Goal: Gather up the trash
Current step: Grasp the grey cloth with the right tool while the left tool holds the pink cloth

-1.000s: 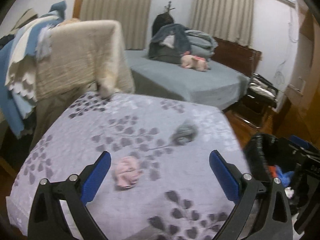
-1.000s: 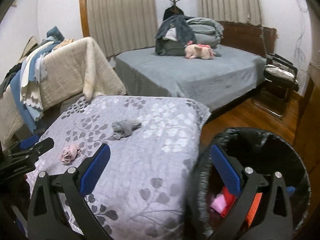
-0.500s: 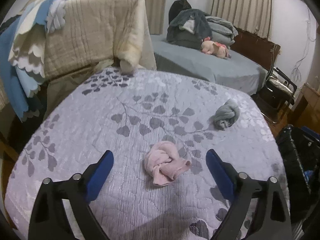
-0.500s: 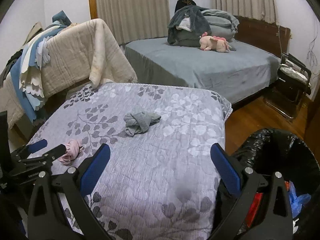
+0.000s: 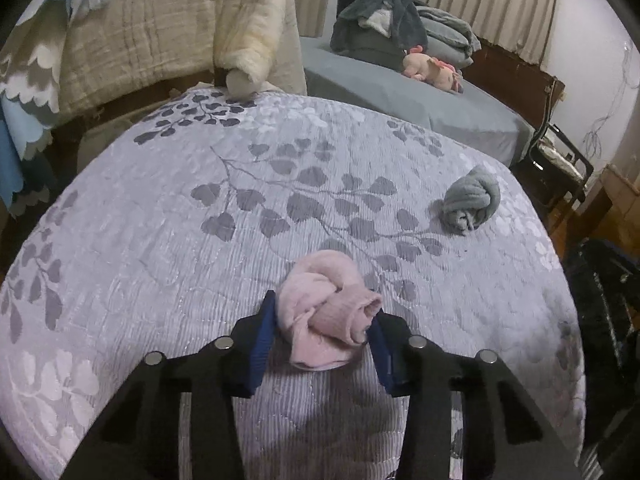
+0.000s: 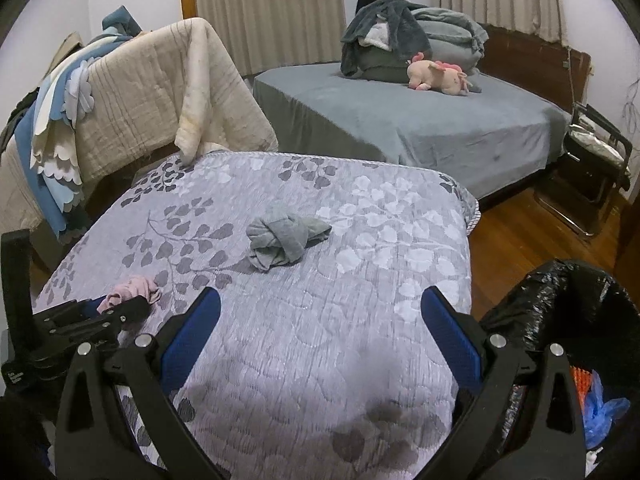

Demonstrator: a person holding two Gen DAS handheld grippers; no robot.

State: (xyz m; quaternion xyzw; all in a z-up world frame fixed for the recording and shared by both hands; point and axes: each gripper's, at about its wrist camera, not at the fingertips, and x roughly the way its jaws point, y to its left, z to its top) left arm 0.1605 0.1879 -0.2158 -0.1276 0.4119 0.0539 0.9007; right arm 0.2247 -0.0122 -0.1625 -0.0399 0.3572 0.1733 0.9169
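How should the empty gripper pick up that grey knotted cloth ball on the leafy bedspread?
Probably best to grip the grey knotted cloth ball across its thick knotted middle, not the loose flat tail sticking out toward the bin side. Come down from above and the near side with the open right gripper, pads either side of the lump: it sits alone on the flat leaf-patterned bedspread, nothing crowding it.

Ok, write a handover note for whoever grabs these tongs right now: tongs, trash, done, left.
Left tongs: jaws have just been closing around the pink wad; pads touch both its sides, and it lies on the quilt, not lifted.
Right tongs: open, empty, over the quilt's near edge.
Grey wad: loose on the quilt, untouched.
Bin: black-lined, at the right tongs' side, already holding some trash.
Done: pink wad gripped.
Left: lift it, drop it in the bin, then fetch the grey wad.
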